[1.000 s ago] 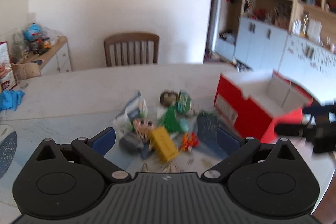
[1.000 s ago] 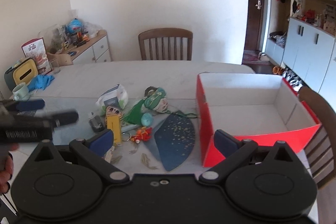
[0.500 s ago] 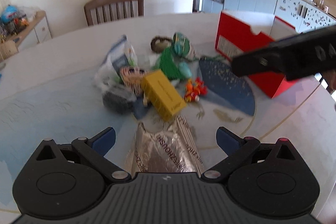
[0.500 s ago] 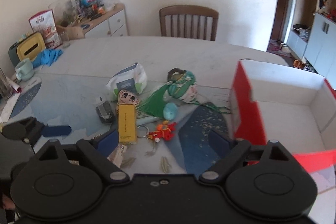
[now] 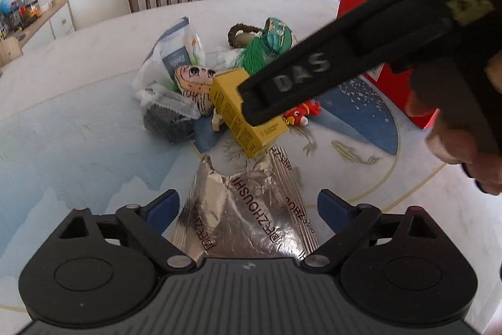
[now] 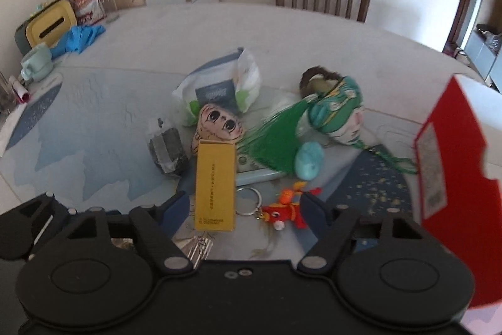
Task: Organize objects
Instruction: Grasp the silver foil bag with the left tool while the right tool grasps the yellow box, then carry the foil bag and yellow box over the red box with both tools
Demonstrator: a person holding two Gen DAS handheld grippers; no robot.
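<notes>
Your left gripper [image 5: 248, 204] stands wide over a crinkled foil bag [image 5: 244, 218], jaws just closing, pads not touching it. Your right gripper [image 6: 246, 204], also closing, brackets the near end of a smooth yellow box [image 6: 215, 184] without pressing. The red carton [image 6: 451, 165] waits right; bare table [image 6: 94, 121] lies left.

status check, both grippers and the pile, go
Left hand-held gripper open, closing around silver foil packet. Right hand-held gripper open, closing around yellow box, red fish keychain alongside. Red box waiting.
</notes>
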